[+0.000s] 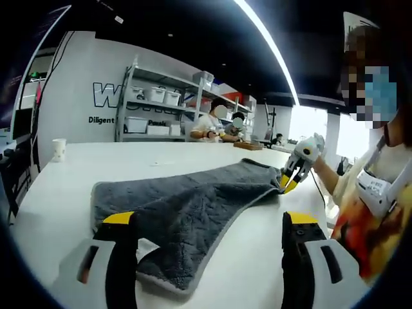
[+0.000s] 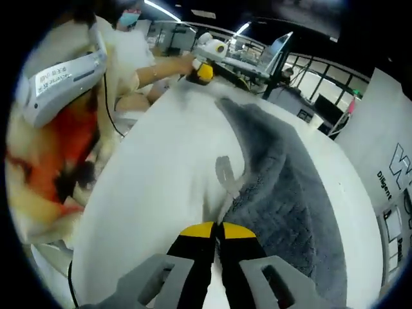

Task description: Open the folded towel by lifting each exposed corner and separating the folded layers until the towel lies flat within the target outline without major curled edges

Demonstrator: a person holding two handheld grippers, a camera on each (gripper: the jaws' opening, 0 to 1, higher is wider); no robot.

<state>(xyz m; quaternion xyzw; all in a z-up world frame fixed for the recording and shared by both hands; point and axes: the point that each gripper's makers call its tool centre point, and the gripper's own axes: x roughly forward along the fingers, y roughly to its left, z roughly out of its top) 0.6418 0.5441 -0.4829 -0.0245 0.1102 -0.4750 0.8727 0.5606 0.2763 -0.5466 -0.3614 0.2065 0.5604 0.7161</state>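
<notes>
The white desk (image 1: 58, 193) carries the grey towel (image 1: 187, 206), its long axis running from between the left gripper (image 1: 212, 225) jaws (wide apart, empty) away to the right gripper (image 1: 291, 182). The right gripper (image 2: 215, 226) is pinched closed on the towel (image 2: 283, 193) edge just ahead.
</notes>
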